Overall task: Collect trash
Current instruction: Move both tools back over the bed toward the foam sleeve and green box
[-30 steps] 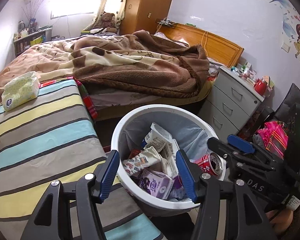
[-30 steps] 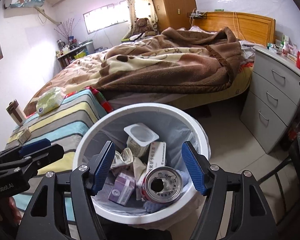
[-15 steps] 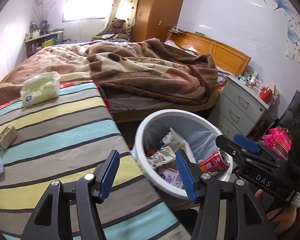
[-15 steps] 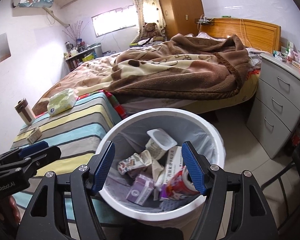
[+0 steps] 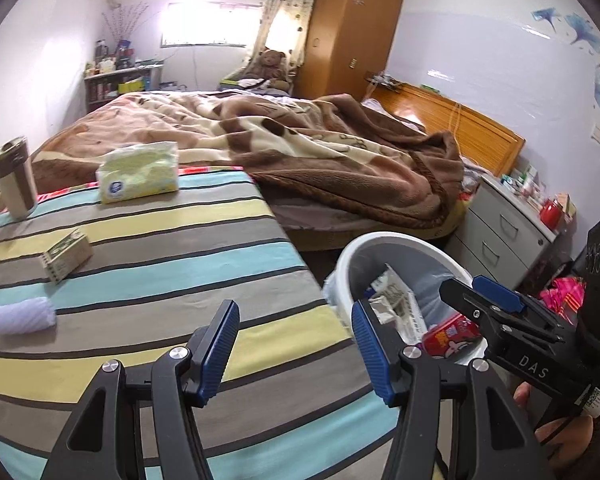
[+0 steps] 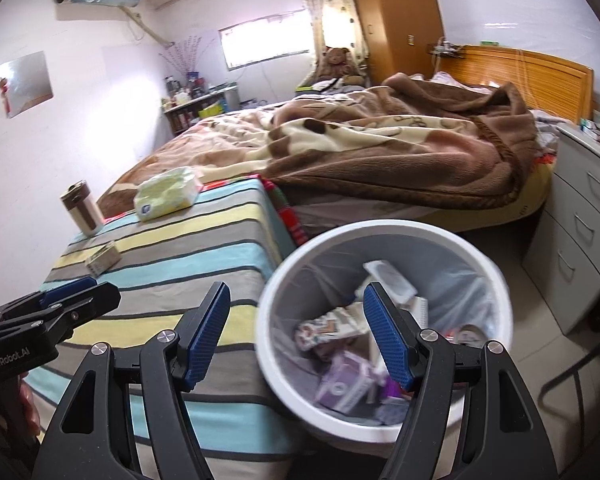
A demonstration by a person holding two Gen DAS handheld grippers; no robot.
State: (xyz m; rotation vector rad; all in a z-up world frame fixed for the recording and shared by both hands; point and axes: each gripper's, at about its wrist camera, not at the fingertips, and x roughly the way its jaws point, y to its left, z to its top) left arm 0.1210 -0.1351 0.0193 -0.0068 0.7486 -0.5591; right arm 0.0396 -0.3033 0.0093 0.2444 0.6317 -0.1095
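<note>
Left of centre in your left wrist view, the small box (image 5: 66,255) lay beyond your empty, parted left gripper (image 5: 296,348), nearer than your right gripper (image 6: 296,336).

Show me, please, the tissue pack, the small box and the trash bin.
tissue pack (image 5: 140,172), left wrist view, front face
small box (image 5: 66,256), left wrist view, top face
trash bin (image 6: 380,230), right wrist view, far rim
</note>
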